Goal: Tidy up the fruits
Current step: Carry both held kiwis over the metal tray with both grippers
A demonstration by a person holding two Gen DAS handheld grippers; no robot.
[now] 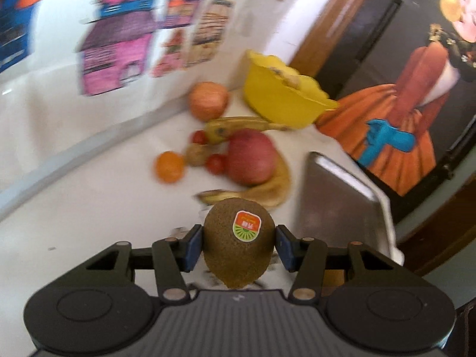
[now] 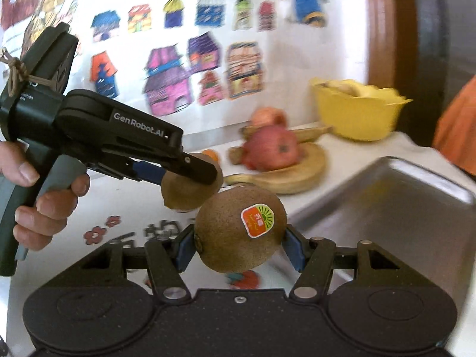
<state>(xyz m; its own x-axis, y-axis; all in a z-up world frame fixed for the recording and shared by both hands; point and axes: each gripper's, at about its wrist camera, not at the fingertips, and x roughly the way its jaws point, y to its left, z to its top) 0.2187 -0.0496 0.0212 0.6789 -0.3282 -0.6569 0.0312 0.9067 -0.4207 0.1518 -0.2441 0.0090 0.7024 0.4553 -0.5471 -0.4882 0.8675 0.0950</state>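
Kiwi point(image 2: 238, 233) with orange-green sticker point(image 2: 257, 218), "GenRobot.AI" on left hand-held gripper point(image 2: 190, 175)

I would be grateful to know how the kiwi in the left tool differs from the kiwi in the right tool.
The left tool's kiwi stands on end, narrow end toward the camera; the right tool's kiwi lies crosswise between the pads. In the right wrist view, the left one is higher and farther. Both are brown, fuzzy, stickered and gripped.

White wall point(image 2: 285, 68) behind tabletop's far edge carried coloured paper house drawings point(image 2: 166, 86). White tabletop point(image 1: 89, 208) lit brightly. Brown wooden door frame point(image 2: 386, 23) stood past far right corner.
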